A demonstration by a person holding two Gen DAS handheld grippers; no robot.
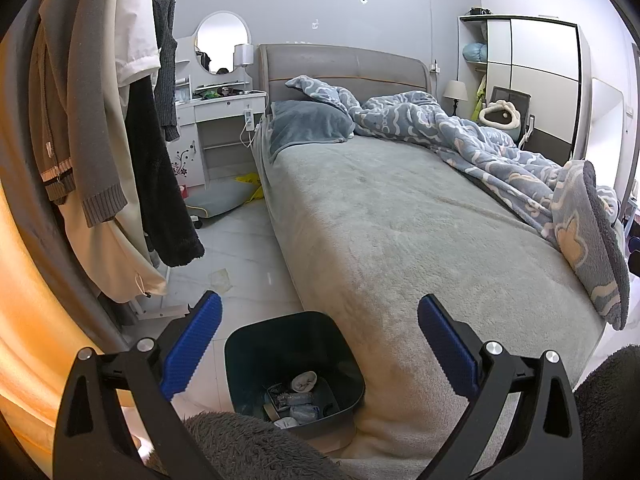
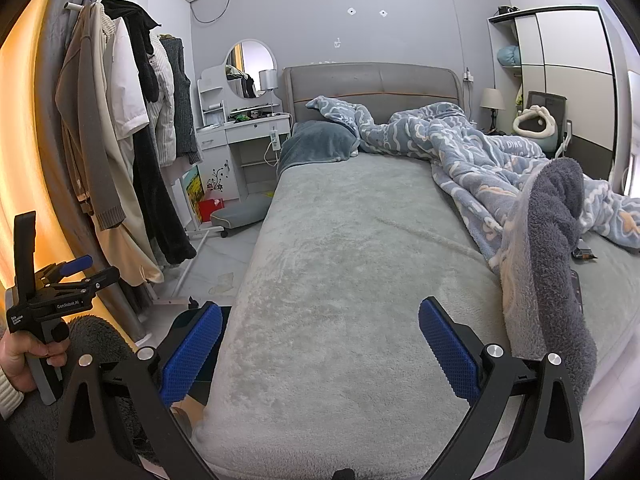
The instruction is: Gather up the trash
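A dark bin (image 1: 294, 364) stands on the floor against the bed's near left corner, holding several wrappers and crumpled bits (image 1: 298, 398). My left gripper (image 1: 320, 344) hangs open above it with nothing between its blue pads (image 1: 192, 346). In the right wrist view my right gripper (image 2: 320, 344) is open and empty over the foot of the grey bed (image 2: 352, 272). The left gripper (image 2: 68, 276) shows there at the left edge, held by a hand (image 2: 24, 356). A crumpled scrap (image 1: 221, 279) lies on the floor beside the bed, the same scrap (image 2: 224, 282) seen from the right. A small dark wrapper (image 2: 584, 254) lies on the bed at the right.
A rack of hanging clothes (image 2: 132, 152) fills the left side. A blue patterned duvet (image 2: 480, 160) is bunched over the bed's right half. A white dressing table (image 2: 240, 136), a floor cushion (image 1: 218, 198) and yellow plastic (image 1: 250, 182) lie beyond. A wardrobe (image 1: 532, 80) stands at the far right.
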